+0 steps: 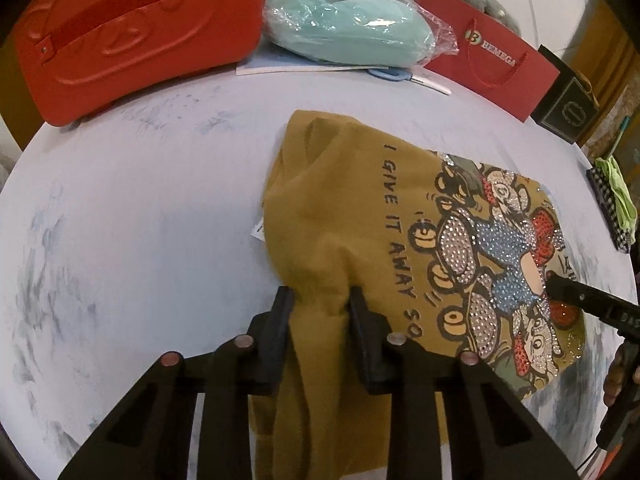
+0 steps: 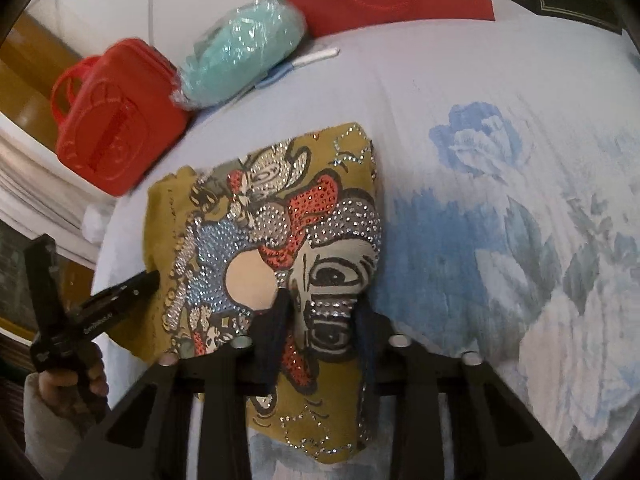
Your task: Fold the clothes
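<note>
The mustard-yellow shirt (image 1: 340, 216) lies on the pale floral bedsheet (image 1: 132, 208), filling the centre and lower right of the left wrist view, its rhinestone cartoon print facing up. The left gripper (image 1: 320, 300) is clenched on a bunched ridge of plain fabric at the bottom centre of that view, cloth rising between its fingers. In the right wrist view the right gripper (image 2: 322, 306) grasps the printed edge of the shirt at the lower middle, fabric pinched between its fingers. Both grips look secure, so the step in hand is likely carrying this near edge over to make a fold. To do it well, lift both tongs together at even height, keep the cloth taut between them so the heavy studded print does not sag, and lay the edge down square before letting go. The red case (image 1: 132, 28), the wrapped teal bundle (image 1: 348, 28) and the red paper bag (image 1: 496, 60) crowd the top of the frame, so fold short of them.
</note>
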### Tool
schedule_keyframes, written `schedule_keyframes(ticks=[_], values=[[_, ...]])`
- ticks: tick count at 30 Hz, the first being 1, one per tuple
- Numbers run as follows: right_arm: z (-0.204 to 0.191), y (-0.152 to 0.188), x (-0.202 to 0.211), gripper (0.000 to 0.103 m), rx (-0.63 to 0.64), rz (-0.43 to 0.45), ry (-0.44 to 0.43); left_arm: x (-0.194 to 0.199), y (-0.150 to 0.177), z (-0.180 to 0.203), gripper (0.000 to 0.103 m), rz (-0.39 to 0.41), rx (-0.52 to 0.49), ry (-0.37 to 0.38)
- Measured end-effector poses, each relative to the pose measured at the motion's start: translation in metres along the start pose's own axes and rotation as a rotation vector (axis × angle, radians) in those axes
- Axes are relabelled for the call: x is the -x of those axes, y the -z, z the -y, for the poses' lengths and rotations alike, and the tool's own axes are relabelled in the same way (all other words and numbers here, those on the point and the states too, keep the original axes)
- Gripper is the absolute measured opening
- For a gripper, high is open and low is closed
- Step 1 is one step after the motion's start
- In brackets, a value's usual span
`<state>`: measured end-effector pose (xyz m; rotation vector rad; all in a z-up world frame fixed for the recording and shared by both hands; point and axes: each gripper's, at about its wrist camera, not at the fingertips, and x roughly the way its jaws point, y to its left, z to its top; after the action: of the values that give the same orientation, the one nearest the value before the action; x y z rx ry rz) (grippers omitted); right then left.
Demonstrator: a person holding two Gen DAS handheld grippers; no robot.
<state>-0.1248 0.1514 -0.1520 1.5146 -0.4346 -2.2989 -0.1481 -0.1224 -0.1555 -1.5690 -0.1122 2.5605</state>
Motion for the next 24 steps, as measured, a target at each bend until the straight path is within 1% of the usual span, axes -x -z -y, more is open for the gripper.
schedule_keyframes(ticks=[5,7,11,12,13,14,17,20,24], values=[[-0.015,0.0,-0.004,0.019,0.112,-0.001,0.093,0.0,-0.001,0.0,0.028,-0.007,-0.01,0.007],[-0.017,0.0,-0.005,0.018,0.128,0.004,0.106,0.0,-0.001,-0.001,0.028,-0.006,-0.002,0.009],[-0.015,0.0,-0.005,0.018,0.133,0.003,0.1,0.0,0.0,0.0,0.026,-0.003,0.028,0.001],[-0.015,0.0,-0.005,0.018,0.136,0.0,0.101,0.001,0.001,0.0,0.025,-0.006,0.032,0.001],[-0.015,-0.001,-0.005,0.018,0.137,-0.007,0.105,0.001,0.001,0.0,0.019,-0.006,0.036,0.006],[-0.016,-0.001,-0.006,0.019,0.139,-0.012,0.109,0.001,0.003,0.0,0.019,-0.001,0.036,0.017],[-0.018,0.001,-0.005,0.018,0.159,-0.01,0.127,0.002,0.005,-0.002,0.019,0.014,0.027,0.036],[-0.015,0.001,-0.004,0.018,0.158,0.001,0.11,0.001,0.004,-0.004,0.019,0.015,0.032,0.05],[-0.015,0.0,-0.005,0.017,0.165,-0.001,0.108,0.001,0.004,-0.003,0.019,0.02,0.038,0.042]])
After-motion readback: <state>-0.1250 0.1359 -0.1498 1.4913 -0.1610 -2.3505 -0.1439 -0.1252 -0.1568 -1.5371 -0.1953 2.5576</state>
